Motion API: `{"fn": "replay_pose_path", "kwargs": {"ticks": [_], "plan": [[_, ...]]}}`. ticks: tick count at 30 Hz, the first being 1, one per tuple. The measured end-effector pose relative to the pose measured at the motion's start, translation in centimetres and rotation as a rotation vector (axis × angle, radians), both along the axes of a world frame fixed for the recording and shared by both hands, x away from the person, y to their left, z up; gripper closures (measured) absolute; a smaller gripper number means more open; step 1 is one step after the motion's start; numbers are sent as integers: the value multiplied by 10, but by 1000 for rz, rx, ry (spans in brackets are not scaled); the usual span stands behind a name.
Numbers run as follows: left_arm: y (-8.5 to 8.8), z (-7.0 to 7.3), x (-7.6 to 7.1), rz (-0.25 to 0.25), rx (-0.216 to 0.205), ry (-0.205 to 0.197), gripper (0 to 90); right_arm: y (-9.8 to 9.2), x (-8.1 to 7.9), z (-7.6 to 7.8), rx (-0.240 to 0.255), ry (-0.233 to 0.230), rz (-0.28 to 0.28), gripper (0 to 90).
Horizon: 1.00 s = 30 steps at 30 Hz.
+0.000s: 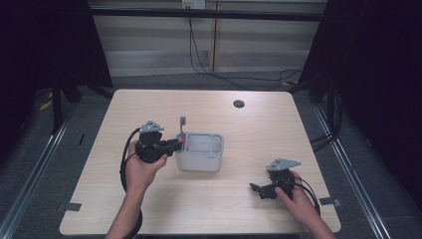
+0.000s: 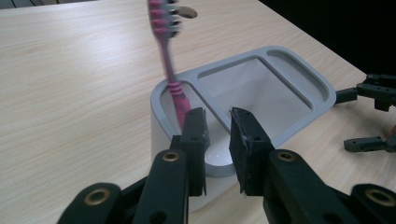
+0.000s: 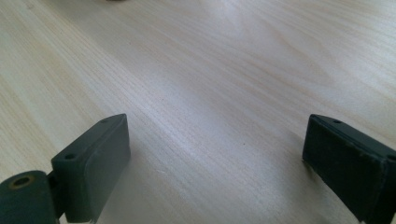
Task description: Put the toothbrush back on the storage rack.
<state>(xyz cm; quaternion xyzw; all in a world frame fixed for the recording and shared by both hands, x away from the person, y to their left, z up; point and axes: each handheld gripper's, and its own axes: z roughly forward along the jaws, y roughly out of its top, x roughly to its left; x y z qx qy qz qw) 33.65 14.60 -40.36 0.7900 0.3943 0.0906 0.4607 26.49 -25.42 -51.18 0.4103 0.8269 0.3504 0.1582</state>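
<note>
High view: the left gripper [image 1: 175, 145] is hovering at the grey holder [image 1: 200, 152], where the pink toothbrush [image 1: 182, 130] is standing.

Left gripper view: its 2 jaws are standing slightly apart, releasing the toothbrush; any sideways drag could tip it.

Right gripper view: the right gripper [image 3: 212, 161] is gaping over bare table [image 3: 210, 84].

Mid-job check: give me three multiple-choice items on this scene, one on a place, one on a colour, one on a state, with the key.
1. Where does the toothbrush stand in the holder?
A. end slot nearest the left gripper
B. wide middle compartment
C. flat on the table

2. What colour is its handle?
A. blue
B. pink
C. green

3. How is the right gripper?
A. shut on the toothbrush
B. shut on the holder
C. open over bare wood

Key: 1 A, it rises from the narrow end slot; 2 B, pink handle; 3 C, jaws wide apart, nothing between.
</note>
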Motion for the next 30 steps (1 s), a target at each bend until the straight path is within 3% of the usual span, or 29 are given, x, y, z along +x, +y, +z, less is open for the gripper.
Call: {"fn": "replay_pose_path", "kwargs": {"ticks": [8,19,22,23,30], "plan": [[4,4,2,1,17,-4,696,0,0,0,0,0,0,70],[10,7,3,22,8,-3,570,0,0,0,0,0,0,70],[13,7,3,25,8,-11,503,0,0,0,1,1,1,70],[14,7,4,30,11,-14,444,0,0,0,0,0,0,70],[24,4,4,49,18,-24,360,0,0,0,1,2,3,70]]}}
